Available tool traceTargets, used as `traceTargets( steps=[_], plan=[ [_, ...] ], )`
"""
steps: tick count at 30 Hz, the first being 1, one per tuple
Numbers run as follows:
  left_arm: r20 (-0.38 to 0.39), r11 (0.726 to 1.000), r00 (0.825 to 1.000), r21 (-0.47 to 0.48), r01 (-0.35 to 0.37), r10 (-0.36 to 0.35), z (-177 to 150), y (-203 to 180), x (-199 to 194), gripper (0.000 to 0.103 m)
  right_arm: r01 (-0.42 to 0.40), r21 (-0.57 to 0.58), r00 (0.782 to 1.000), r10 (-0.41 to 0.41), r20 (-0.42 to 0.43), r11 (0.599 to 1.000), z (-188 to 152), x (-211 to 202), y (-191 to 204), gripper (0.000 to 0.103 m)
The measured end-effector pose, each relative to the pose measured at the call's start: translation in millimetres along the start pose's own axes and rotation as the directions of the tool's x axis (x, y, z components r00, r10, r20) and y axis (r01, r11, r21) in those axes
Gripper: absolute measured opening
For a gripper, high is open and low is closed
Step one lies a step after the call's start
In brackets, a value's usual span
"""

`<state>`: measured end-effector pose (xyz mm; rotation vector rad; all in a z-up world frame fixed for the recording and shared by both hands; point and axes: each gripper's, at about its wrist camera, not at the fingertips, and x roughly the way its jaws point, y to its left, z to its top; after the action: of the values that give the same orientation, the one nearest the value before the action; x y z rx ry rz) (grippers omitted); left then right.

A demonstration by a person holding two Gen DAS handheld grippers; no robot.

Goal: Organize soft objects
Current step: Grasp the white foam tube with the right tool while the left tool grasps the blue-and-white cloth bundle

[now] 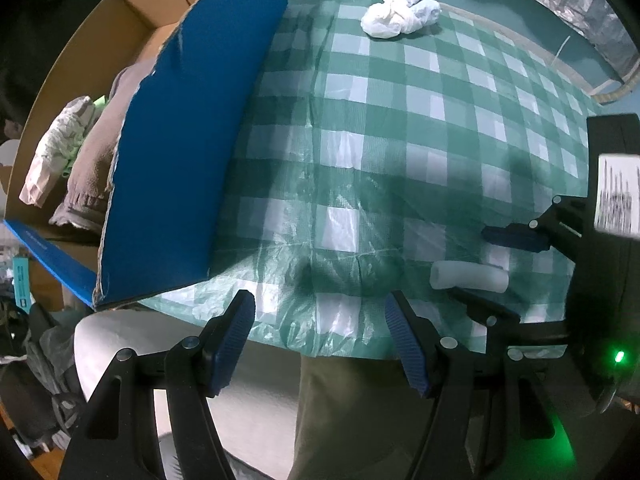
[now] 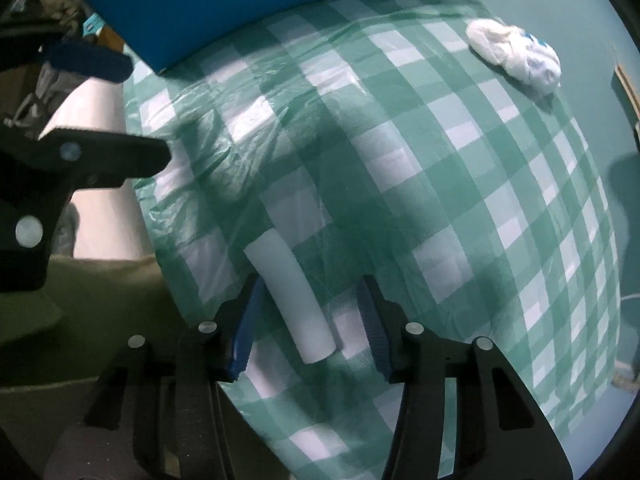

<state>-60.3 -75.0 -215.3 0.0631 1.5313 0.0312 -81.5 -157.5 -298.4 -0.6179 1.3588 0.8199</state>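
Foam tube: smooth white cylinder lying flat near the table's front edge, between the right gripper's fingers.
Right gripper: jaws apart, pads not pressing the tube.
Left gripper: released, nothing between its ribbed blue pads, over the front edge.
Tablecloth: crinkled green-and-white checked plastic.
Plastic bag: white, crumpled, blue print unreadable, near the far edge.
Box: blue cardboard, torn rim, at the left edge, holding folded grey cloth.

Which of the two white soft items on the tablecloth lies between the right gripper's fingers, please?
The white foam tube, a smooth cylinder near the table edge; the crumpled white bundle sits far across the tablecloth.
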Motion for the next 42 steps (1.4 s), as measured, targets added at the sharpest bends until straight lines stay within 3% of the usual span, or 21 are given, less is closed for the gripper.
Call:
traceTargets(
  steps=[3, 8, 15, 19, 28, 31, 34, 42],
  plan=[
    [0.006, 1.000, 1.000, 0.011, -0.005, 0.005, 3.1, -1.9, -2.5, 0.069, -0.015, -0.013, 1.000, 0.015, 0.009, 1.000, -0.8, -0.8, 2.8, 0.019],
    [0.012, 1.000, 1.000, 0.020, -0.014, 0.014, 9.1, -7.0, -7.7, 0.069, -0.052, 0.042, 0.998, 0.051, 0.027, 0.998, -1.5, -7.7, -4.2, 0.013],
    [0.036, 0.997, 0.999, 0.071, -0.029, 0.027, 25.2, -17.4, -16.9, 0.069, -0.144, 0.244, 0.987, 0.122, 0.102, 0.959, -10.9, -31.7, -53.1, 0.013],
    [0.071, 0.990, 0.997, 0.131, -0.053, 0.044, 35.5, -26.3, -21.1, 0.076, -0.141, 0.321, 0.986, 0.105, 0.127, 0.936, -18.5, -39.6, -73.6, 0.013],
    [0.154, 0.956, 0.986, 0.277, -0.099, 0.058, 77.4, -44.9, -30.4, 0.079, -0.117, 0.497, 0.986, 0.042, 0.159, 0.860, -26.7, -49.1, -116.8, 0.013],
    [0.164, 0.945, 0.986, 0.317, -0.077, 0.025, 98.5, -49.8, -28.3, 0.080, -0.111, 0.549, 0.985, 0.019, 0.170, 0.829, -27.5, -54.5, -131.9, 0.013],
    [0.151, 0.931, 0.987, 0.365, -0.008, -0.051, 117.5, -55.7, -29.4, 0.080, -0.101, 0.592, 0.983, -0.011, 0.182, 0.800, -23.4, -55.7, -145.1, 0.013],
    [0.162, 0.882, 0.982, 0.470, 0.011, -0.099, 172.0, -71.7, -22.7, 0.080, -0.100, 0.689, 0.977, -0.059, 0.204, 0.718, -18.3, -71.8, -164.3, 0.013]
  ],
)
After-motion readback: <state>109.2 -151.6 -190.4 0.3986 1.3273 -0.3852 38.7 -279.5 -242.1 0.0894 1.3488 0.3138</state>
